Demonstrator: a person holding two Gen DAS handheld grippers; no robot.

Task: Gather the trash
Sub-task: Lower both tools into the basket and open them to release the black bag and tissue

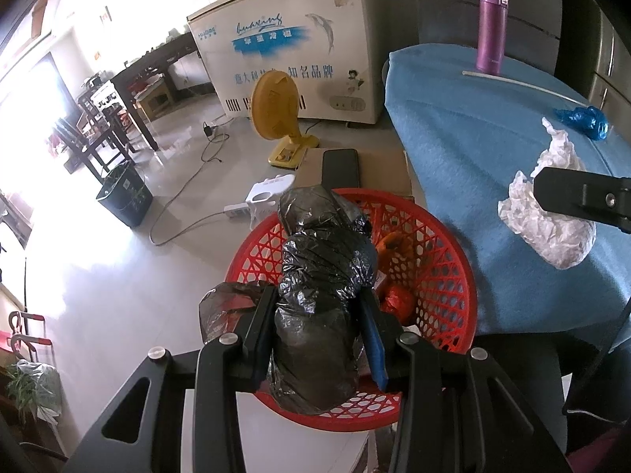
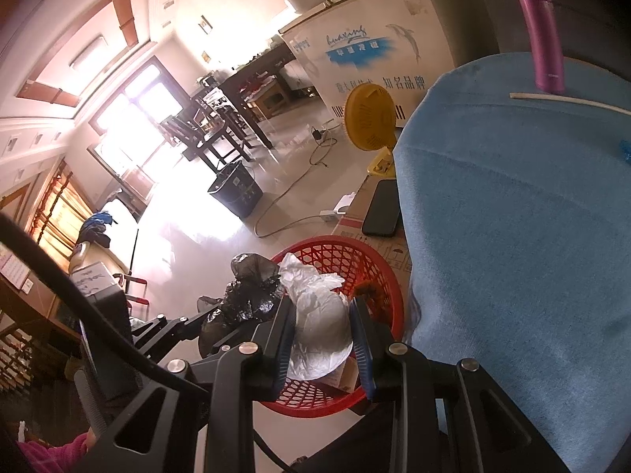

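In the left wrist view my left gripper is shut on a crumpled black plastic bag, held over the red mesh basket. Orange and red scraps lie inside the basket. My right gripper is shut on a crumpled white plastic bag, with the basket just beyond it. Seen from the left wrist, one right finger overlaps that white bag above the blue tablecloth. A blue crumpled bag and a thin white stick lie on the cloth.
A purple flask stands at the table's far edge. A phone lies on a cardboard box behind the basket. On the floor are a yellow fan, a power strip with cable and a dark bin. A white freezer stands behind.
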